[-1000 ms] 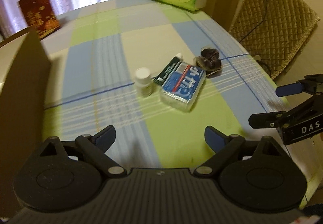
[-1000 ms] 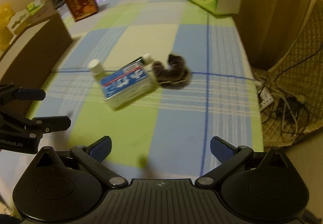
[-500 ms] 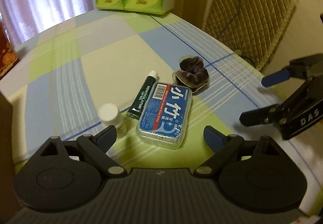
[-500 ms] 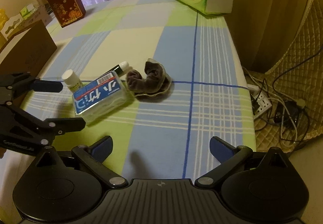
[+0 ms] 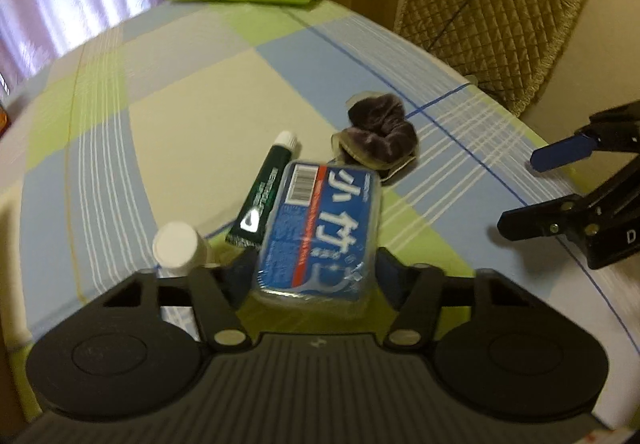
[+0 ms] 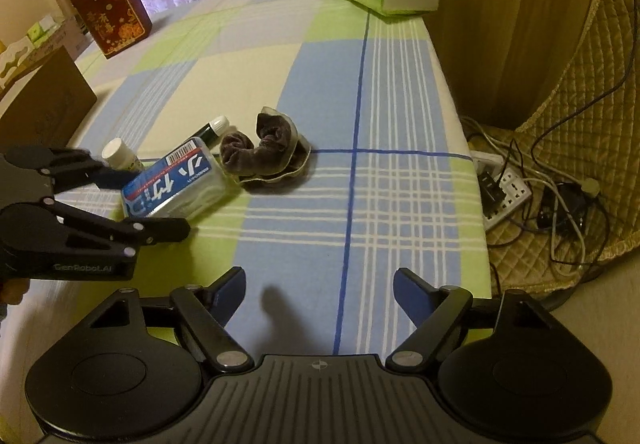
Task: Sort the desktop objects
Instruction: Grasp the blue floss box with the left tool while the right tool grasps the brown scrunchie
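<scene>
While the right gripper [image 6: 318, 298] hung spread and well apart, the left gripper [image 5: 314, 276] straddled the near end of the box [image 5: 320, 232] on the counter [image 6: 340, 84], long axis pointing away, fingers not visibly pinching.

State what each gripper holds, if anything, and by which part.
Left gripper brackets the near end of the blue floss-pick box, fingers at its long sides; a firm grip cannot be confirmed. Right gripper is open, holding nothing.

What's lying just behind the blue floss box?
Behind the blue floss box lie a dark scrunchie and a green tube. The box covers the scrunchie's near edge and part of the tube's side.
</scene>
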Available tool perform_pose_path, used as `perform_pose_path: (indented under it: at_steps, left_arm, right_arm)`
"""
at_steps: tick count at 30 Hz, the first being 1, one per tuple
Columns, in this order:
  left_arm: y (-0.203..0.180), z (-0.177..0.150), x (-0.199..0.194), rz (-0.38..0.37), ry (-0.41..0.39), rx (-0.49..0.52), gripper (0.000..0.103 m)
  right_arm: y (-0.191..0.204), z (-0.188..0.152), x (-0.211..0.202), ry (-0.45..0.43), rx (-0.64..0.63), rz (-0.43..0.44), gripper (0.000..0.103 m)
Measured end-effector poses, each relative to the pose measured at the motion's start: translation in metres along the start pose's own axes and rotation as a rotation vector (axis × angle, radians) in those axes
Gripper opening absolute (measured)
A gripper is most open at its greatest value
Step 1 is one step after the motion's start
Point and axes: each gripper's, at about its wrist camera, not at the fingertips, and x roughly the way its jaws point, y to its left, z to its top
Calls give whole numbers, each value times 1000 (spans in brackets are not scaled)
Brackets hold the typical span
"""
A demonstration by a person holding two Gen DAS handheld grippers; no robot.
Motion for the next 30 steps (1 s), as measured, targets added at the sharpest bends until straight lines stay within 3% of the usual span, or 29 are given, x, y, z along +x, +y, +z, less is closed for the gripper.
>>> perform_pose_path:
  at_steps: [7, 13, 18, 21, 24, 30]
  left_arm:
    - [-1, -28, -22, 15, 17, -57, 54]
    - [13, -59, -49, 61, 48, -184, 54]
    - [29, -57, -53, 29, 48, -314, 59]
    - [28, -49, -47, 43, 41, -310, 59]
    - [26, -45, -45, 77, 42, -278, 54]
    - [58, -59, -55, 211, 43, -444, 53]
  right_arm:
    - [5, 0, 3, -1, -14, 27, 79]
    - [11, -1, 8, 3, -34, 47, 79]
    - [18, 1, 10, 3, -54, 65, 79]
    - [22, 2, 9, -4, -69, 73, 79]
    - [24, 5, 9, -15, -76, 76, 79]
    - [27, 15, 12, -54, -88, 85, 79]
